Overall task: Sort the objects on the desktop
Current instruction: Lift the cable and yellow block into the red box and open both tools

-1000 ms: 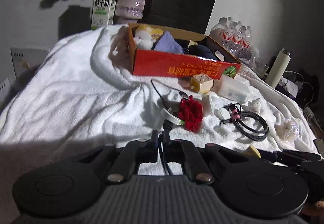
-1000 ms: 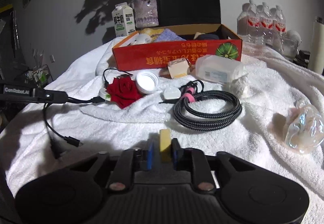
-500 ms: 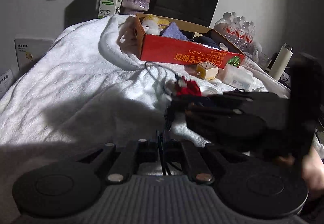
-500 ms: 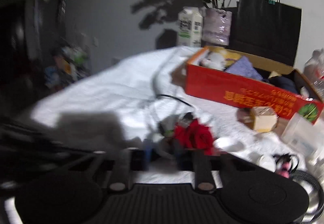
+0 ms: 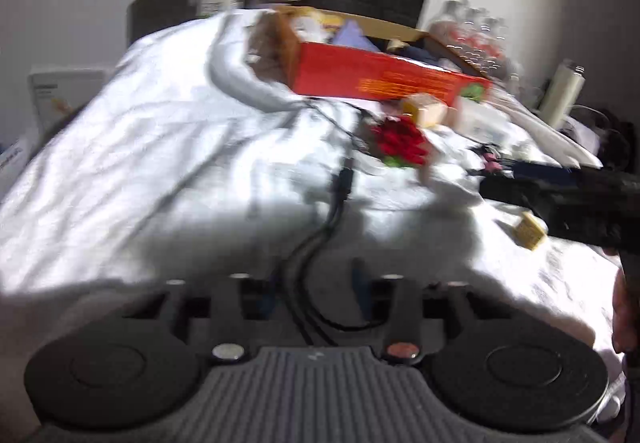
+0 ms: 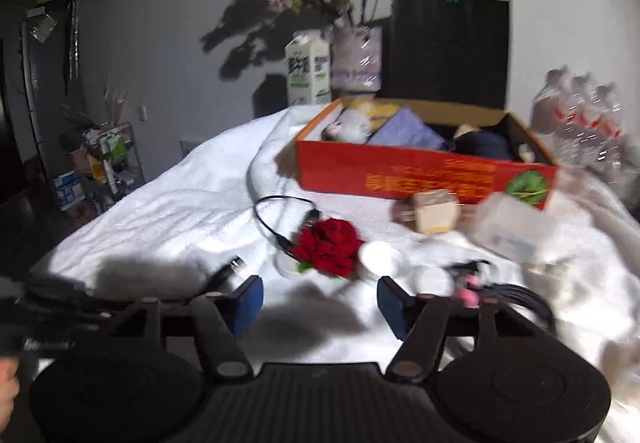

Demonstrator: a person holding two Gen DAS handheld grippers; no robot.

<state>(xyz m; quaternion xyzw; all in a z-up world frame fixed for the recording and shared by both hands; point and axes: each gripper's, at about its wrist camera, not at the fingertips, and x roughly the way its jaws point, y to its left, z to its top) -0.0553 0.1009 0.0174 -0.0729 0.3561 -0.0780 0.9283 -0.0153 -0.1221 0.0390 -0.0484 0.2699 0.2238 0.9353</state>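
A: How do the claws stand?

B: Left claw [image 5: 316, 283] has just been opening; its jaws stand partly apart, with the thin black cable [image 5: 340, 187] running between them, not pinched. Right claw [image 6: 320, 303] has just been opening too, wide, nothing between the pads.

A: And the things to sort?

B: The red rose [image 6: 330, 243] lies mid-worktop on the white towel [image 6: 180, 211]. The yellow block [image 5: 529, 230] lies near the right edge. The red box [image 6: 420, 175] sits toward the far edge.
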